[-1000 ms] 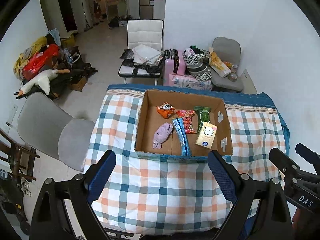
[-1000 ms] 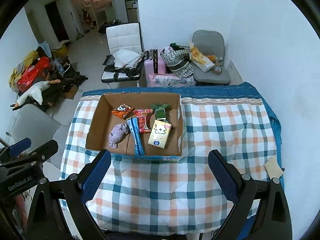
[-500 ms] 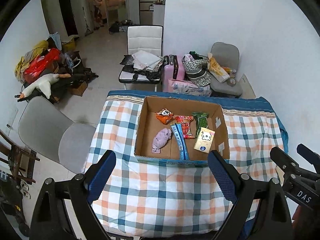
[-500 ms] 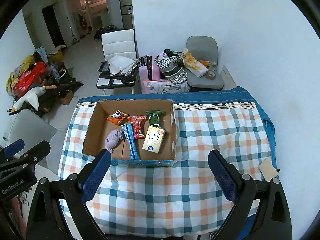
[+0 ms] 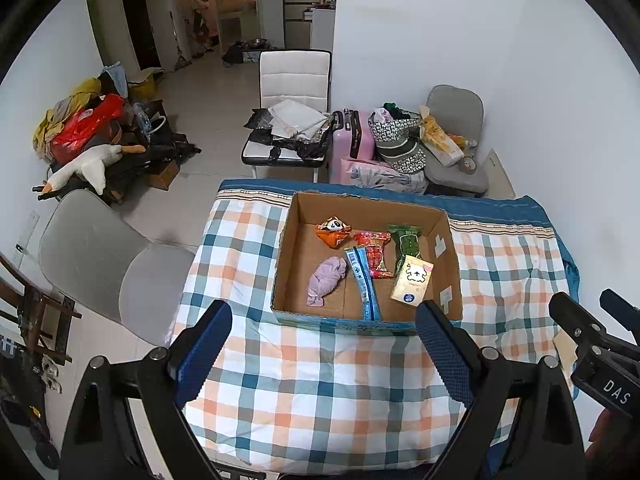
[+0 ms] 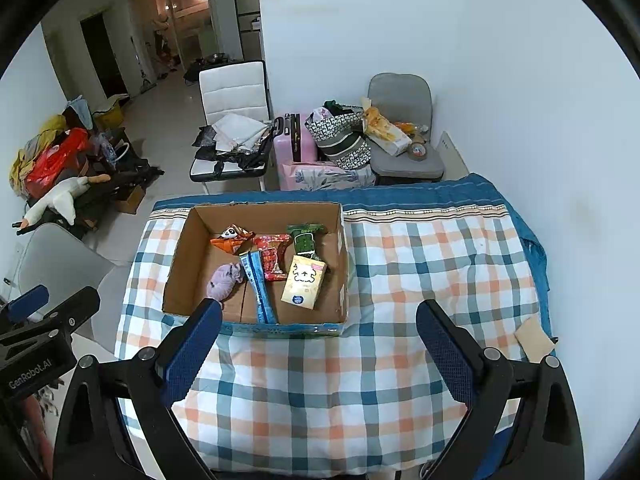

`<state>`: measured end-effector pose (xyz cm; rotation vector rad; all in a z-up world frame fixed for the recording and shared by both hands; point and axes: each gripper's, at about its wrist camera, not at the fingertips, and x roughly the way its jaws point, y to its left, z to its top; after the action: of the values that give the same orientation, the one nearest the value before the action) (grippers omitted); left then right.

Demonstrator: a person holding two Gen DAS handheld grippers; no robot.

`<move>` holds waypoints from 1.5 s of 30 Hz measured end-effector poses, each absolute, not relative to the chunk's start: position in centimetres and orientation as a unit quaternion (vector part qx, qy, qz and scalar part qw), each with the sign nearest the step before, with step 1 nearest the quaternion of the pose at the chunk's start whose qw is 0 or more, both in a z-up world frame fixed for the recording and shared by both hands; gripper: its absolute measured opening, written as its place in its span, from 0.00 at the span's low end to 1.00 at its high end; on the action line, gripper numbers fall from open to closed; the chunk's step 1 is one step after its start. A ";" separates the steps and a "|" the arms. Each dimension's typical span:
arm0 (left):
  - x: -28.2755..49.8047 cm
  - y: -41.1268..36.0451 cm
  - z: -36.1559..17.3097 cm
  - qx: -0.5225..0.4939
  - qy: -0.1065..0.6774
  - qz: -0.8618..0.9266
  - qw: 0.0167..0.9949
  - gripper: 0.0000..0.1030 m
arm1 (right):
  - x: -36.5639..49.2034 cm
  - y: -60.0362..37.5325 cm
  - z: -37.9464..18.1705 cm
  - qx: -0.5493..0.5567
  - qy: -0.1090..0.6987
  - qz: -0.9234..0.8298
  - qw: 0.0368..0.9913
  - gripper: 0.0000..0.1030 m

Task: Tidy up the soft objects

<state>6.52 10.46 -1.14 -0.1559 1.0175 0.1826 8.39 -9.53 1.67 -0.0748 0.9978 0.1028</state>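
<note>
While both grippers hang high with jaws spread and empty, left gripper (image 5: 322, 344) should descend straight onto the lilac cloth (image 5: 325, 279) in the cardboard box (image 5: 282, 268); right gripper (image 6: 318, 346) suits the tissue pack (image 6: 303, 282), clearing the wall.

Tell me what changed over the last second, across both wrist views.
Both tools, left tool and right tool, pulled up and back from the brown cardboard box, which now looks smaller and farther in both views. Nothing was grasped or released; both stay open and empty. The purple cloth, snack packets and yellow tissue pack lie unmoved inside, on the checked blanket.
</note>
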 end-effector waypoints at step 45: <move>6.7 10.1 -1.0 -0.066 0.484 0.093 0.868 0.91 | 8.8 -9.8 2.0 -0.040 0.480 0.048 0.875 0.96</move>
<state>6.65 10.08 -0.99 -0.1377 1.0125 0.1942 8.81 -9.81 1.98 -0.0832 1.0019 0.1000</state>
